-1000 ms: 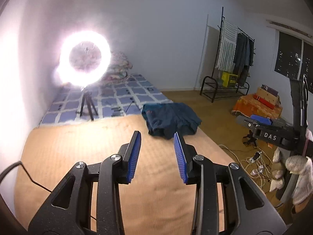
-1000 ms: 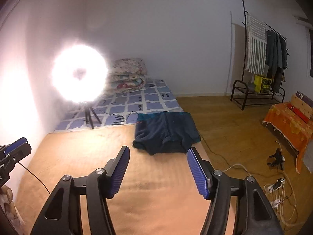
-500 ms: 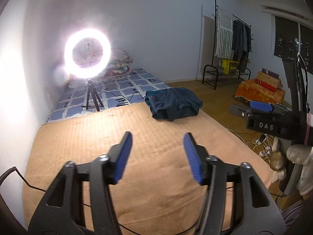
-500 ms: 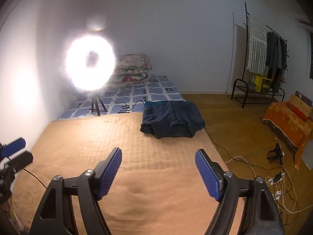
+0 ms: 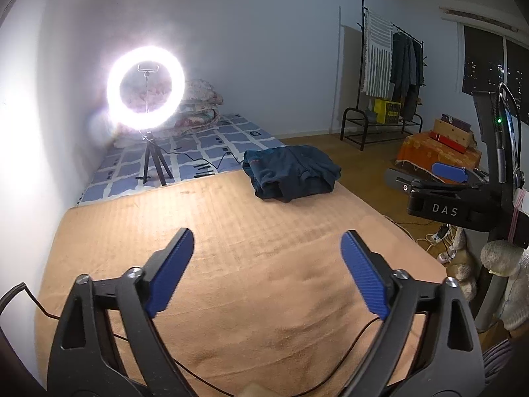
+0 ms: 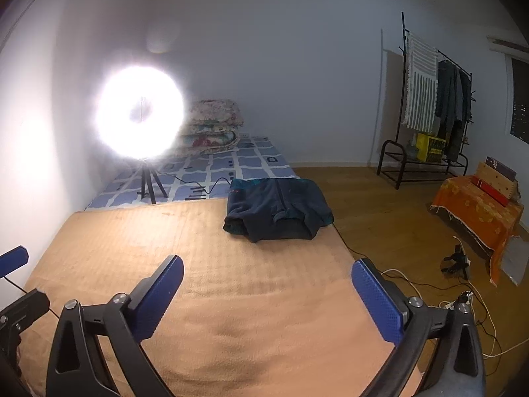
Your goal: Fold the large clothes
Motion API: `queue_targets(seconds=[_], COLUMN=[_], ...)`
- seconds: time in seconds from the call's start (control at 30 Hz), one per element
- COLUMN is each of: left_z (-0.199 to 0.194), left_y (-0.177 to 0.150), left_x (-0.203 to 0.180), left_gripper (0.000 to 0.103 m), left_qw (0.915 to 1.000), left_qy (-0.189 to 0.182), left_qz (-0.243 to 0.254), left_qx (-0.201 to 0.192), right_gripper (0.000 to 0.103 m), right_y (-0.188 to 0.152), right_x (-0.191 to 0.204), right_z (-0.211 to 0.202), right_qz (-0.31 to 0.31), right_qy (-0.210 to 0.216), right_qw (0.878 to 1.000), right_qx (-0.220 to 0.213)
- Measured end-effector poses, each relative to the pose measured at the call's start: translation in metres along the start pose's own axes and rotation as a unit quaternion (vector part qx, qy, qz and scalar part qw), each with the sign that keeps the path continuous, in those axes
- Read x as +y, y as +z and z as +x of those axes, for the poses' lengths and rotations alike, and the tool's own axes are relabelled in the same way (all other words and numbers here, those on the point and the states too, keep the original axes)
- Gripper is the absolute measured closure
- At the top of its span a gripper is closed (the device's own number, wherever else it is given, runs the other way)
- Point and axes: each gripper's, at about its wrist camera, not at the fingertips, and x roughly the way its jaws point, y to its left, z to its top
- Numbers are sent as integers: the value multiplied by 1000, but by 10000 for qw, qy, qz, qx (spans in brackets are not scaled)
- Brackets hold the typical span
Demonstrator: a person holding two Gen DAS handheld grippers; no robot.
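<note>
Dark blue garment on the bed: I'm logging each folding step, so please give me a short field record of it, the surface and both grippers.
garment: dark blue garment, folded in a compact bundle, lying free
place: far right part of the tan blanket, near its edge
left gripper: jaws just opened wide, nothing between them
right gripper: jaws just opened wide, nothing between them
nearby: lit ring light on a tripod

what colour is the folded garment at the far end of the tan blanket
Dark navy blue with teal showing at the edges; the folded garment shows best in the right wrist view.
</note>
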Motion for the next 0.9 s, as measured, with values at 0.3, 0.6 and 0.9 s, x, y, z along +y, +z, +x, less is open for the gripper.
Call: queue_targets(seconds=[0.3, 0.6, 0.9], left_z=[-2, -5, -4], left_y=[-2, -3, 0], left_x=[1, 1, 6], left_gripper=[2, 0, 0], left_qw=[9999, 9989, 9976], left_qy=[144, 443, 694], left_qz=[-5, 66, 33], left_qx=[-86, -122, -49], right_gripper=[0, 0, 0], right_y=[-3, -3, -4], right_x=[6, 8, 5], right_z=[2, 1, 0], right_qz=[-103, -95, -41], right_qy=[-30, -15, 2], right_qw=[9999, 9999, 9999], right_qx=[-1, -49, -96])
